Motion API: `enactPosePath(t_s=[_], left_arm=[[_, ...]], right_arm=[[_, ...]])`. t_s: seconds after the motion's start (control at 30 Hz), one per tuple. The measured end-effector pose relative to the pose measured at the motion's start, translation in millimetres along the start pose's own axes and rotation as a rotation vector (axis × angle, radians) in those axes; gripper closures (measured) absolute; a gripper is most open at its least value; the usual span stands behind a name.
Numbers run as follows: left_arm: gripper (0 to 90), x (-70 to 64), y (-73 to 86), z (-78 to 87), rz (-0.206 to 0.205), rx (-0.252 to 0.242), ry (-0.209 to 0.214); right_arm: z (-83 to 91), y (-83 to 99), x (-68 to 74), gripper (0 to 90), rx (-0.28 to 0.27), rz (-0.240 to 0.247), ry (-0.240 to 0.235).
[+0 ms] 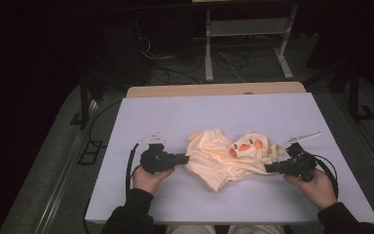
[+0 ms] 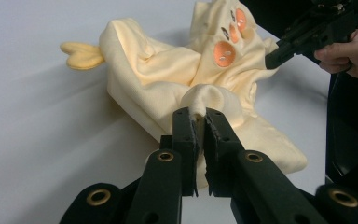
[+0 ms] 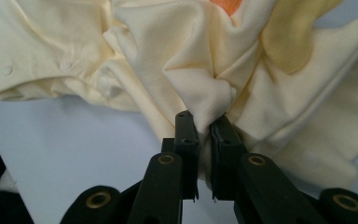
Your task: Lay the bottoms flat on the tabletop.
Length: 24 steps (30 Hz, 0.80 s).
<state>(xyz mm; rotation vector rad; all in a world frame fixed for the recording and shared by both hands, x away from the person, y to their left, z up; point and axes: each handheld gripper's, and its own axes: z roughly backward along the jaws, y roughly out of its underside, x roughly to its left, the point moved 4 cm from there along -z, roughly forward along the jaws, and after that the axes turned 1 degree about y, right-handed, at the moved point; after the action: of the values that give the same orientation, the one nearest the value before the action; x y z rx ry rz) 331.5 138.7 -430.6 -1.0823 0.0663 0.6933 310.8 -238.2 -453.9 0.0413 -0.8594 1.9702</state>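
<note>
1. Your left hand-held gripper is clamped on a fold of the yellow garment (crumpled, mid-bench).
2. Your right hand-held gripper pinches its opposite edge.
3. Cables lie on the floor beyond.

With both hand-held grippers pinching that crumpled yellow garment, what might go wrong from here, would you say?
1. The left hand-held gripper and the right hand-held gripper each hold just a small pinched fold of the yellow garment, so either might slip if pulled.
2. The garment lies bunched, so pulling outward may stretch a twisted fold rather than spread it flat on the table.
</note>
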Motion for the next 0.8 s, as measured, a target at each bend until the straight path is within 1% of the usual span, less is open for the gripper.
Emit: enactPosePath(t_s=[0.07, 0.17, 0.3, 0.4, 0.5, 0.57, 0.67, 0.73, 0.8], left_arm=[[82.3, -0.5, 0.9, 0.6, -0.001, 0.004, -0.003], [82.2, -1.3, 2.0, 2.0, -0.016, 0.016, -0.020], [82.2, -1.1, 3.6, 3.4, -0.027, 0.029, -0.032], [82.0, -0.2, 3.5, 3.8, -0.027, 0.029, -0.033], [80.6, 0.0, 3.5, 3.5, -0.037, 0.025, -0.043], [77.9, 0.6, 2.6, 4.2, -0.040, 0.018, -0.051], [69.8, 2.7, -0.4, 7.2, -0.034, -0.007, -0.074], [61.9, 5.2, -3.0, 9.7, -0.031, -0.030, -0.103], [55.8, 10.9, -6.6, 11.6, -0.027, -0.045, -0.161]], right_arm=[[-0.3, 4.5, 3.1, 82.4, 0.011, 0.003, -0.008], [-1.4, 10.4, 6.7, 82.4, 0.028, 0.017, -0.017], [-4.6, 18.2, 8.6, 82.4, 0.044, 0.016, -0.026], [-5.0, 20.6, 10.6, 82.4, 0.044, 0.014, -0.026], [-6.4, 22.9, 13.5, 82.4, 0.053, 0.025, -0.023], [-6.8, 24.2, 15.4, 82.4, 0.054, 0.033, -0.018], [-6.4, 25.4, 17.4, 82.4, 0.057, 0.037, -0.018], [-5.3, 26.0, 18.0, 82.3, 0.056, 0.034, -0.021], [-4.1, 26.2, 18.1, 82.4, 0.052, 0.037, -0.022]])
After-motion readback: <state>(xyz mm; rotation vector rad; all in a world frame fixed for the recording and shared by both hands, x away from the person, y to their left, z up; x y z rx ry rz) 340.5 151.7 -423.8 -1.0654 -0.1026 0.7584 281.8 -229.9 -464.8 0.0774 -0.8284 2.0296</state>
